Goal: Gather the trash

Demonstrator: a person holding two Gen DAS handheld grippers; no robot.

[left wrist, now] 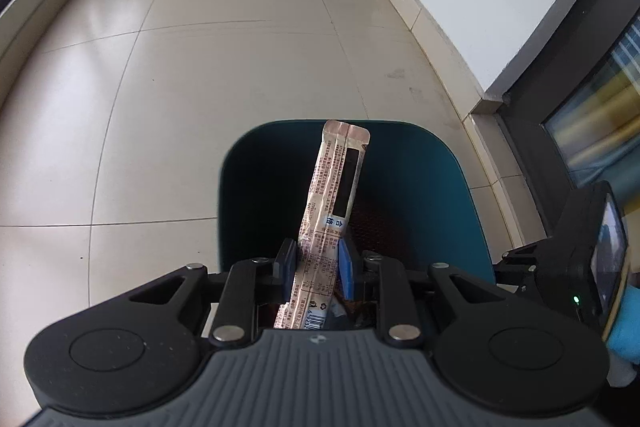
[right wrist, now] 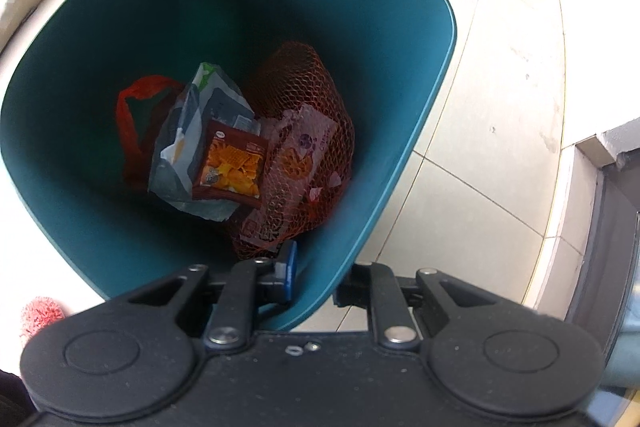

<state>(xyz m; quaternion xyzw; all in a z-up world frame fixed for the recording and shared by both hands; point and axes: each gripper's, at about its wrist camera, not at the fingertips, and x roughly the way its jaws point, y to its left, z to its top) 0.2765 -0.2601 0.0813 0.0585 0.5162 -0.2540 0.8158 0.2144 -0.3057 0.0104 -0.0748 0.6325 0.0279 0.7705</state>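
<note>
A long beige snack wrapper [left wrist: 336,195] stands pinched between the blue pads of the left gripper [left wrist: 316,267], its free end poking up over the open teal trash bin [left wrist: 440,187]. The right gripper [right wrist: 312,283] is clamped on the bin's near rim, one finger inside and one outside. Inside lie an orange mesh bag [right wrist: 316,87], a brown chip packet [right wrist: 232,163] and a grey pouch [right wrist: 188,131].

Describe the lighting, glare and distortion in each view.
Left wrist view: daylight from the window glares on the floor tiles, whose grout lines bow under the fisheye; the wrapper is sharp. Right wrist view: the floor outside the teal bin is overexposed, the bin's inner wall dark, its rim bulging with distortion.
</note>
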